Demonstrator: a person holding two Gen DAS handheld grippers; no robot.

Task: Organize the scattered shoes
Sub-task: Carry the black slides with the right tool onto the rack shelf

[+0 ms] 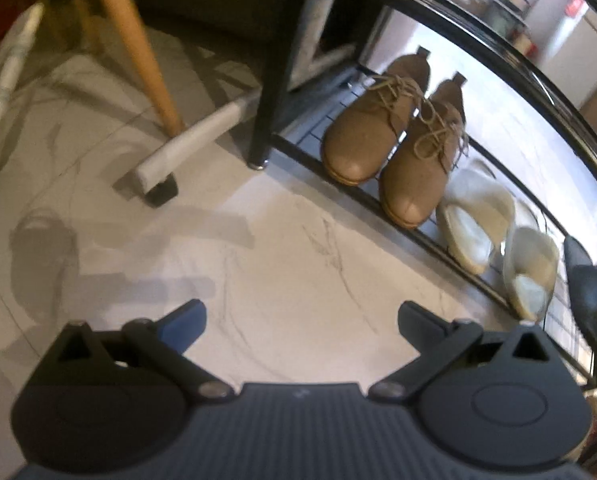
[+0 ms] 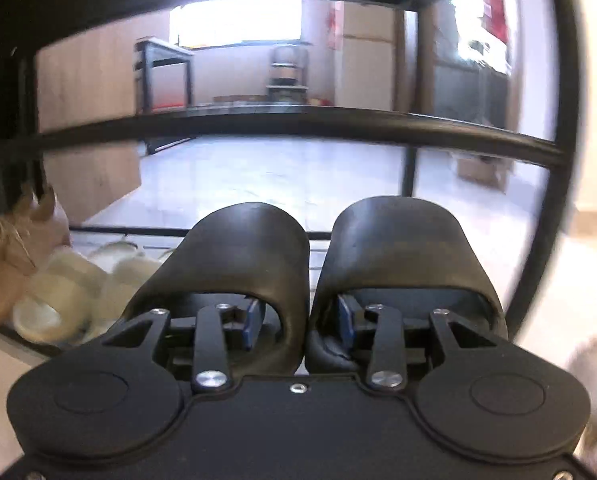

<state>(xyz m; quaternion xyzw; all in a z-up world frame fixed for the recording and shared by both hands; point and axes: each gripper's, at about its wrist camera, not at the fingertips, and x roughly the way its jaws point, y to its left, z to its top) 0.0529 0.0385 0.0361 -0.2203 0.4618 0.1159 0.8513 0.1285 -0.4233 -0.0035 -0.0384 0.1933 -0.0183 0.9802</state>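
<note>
My right gripper [image 2: 302, 320] pinches two black slippers [image 2: 238, 256] together by their inner walls, over the rack's [image 2: 298, 124] bottom shelf. I should lower them level, toes in, beside the two cream slippers [image 1: 478, 216] and two tan shoes [image 1: 378, 132]. My left gripper [image 1: 300, 316] hangs spread, holding nothing, over the floor [image 1: 278, 240].

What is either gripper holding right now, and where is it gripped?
The right gripper pinches a pair of black slippers together by their adjoining inner sides. The left gripper is open and empty.
</note>
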